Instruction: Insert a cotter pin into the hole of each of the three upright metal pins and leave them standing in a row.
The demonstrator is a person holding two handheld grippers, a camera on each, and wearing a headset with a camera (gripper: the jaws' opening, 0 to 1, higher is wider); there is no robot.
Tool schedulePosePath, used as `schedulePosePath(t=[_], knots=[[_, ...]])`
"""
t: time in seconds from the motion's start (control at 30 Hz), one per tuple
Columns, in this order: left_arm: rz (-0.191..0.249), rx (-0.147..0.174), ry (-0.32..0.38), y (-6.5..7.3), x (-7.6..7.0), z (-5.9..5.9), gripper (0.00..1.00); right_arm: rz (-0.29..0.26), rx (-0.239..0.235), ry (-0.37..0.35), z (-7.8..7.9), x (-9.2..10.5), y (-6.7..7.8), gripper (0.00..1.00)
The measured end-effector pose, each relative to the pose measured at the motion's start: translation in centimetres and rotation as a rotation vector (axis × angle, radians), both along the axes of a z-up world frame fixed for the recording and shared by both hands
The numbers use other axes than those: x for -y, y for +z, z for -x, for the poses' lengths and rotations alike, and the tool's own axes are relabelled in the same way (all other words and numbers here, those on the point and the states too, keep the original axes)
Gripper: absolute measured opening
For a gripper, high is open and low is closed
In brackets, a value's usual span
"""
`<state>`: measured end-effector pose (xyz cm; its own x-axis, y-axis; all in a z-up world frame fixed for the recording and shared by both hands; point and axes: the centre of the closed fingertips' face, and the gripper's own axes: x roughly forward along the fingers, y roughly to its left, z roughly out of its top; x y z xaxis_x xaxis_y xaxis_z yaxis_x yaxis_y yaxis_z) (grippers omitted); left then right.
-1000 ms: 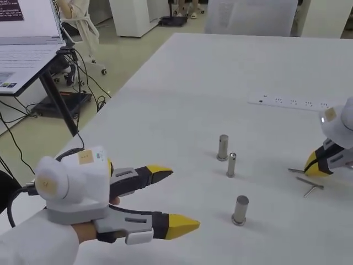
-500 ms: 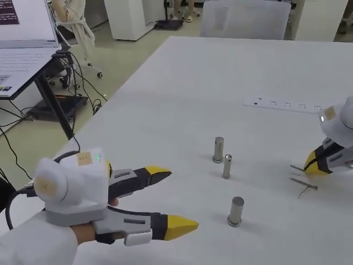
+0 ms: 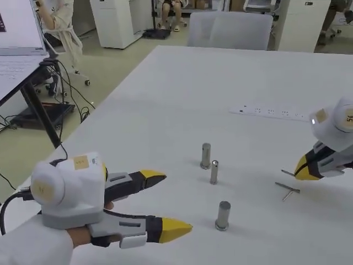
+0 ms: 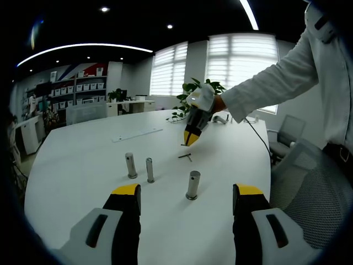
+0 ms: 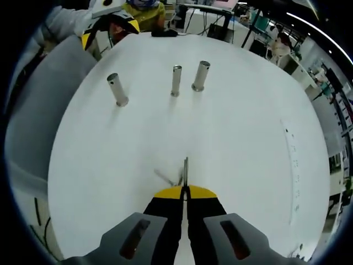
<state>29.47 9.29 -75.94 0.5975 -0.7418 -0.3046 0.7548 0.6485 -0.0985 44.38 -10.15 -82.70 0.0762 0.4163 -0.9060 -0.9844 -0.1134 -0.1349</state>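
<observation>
Room: office space; a grey chair (image 3: 229, 30) stands beyond the far edge of a white tabletop (image 3: 165, 94); a white power strip (image 3: 270, 112) lies flat toward the far right
Metal pins: three, all upright, mid-tabletop; far metal pin (image 3: 206, 155) and middle metal pin (image 3: 214, 171) stand just beside each other without touching; near metal pin (image 3: 223, 215) stands further off, toward the person
Left claw (image 3: 175, 200): at the near left, pointing toward the metal pins; jaws spread wide and empty
Right claw (image 5: 186, 190): right of the metal pins, tips angled down close to the tabletop; jaws pressed together on a cotter pin (image 5: 186, 167) that juts forward from the tips
Spare cotter pin (image 3: 288, 190): flat on the tabletop, just beside the right claw's tips; well apart from the metal pins
</observation>
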Motion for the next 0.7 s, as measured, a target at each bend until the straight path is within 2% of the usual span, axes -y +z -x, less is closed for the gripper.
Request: schedulePosePath(t=[0.17,0.47,0.7], knots=[[-0.004,0.003,-0.014,0.0,0.5,0.1,0.67,-0.009,-0.003,-0.004,1.4,0.0,0.6,0.02],[-0.003,0.025,-0.047,0.9,1.8,0.1,0.65,-0.027,-0.005,0.006,4.4,-0.5,1.9,0.02],[-0.007,0.031,-0.091,1.4,3.2,0.2,0.6,-0.045,-0.006,0.033,6.9,-1.5,3.2,0.02]])
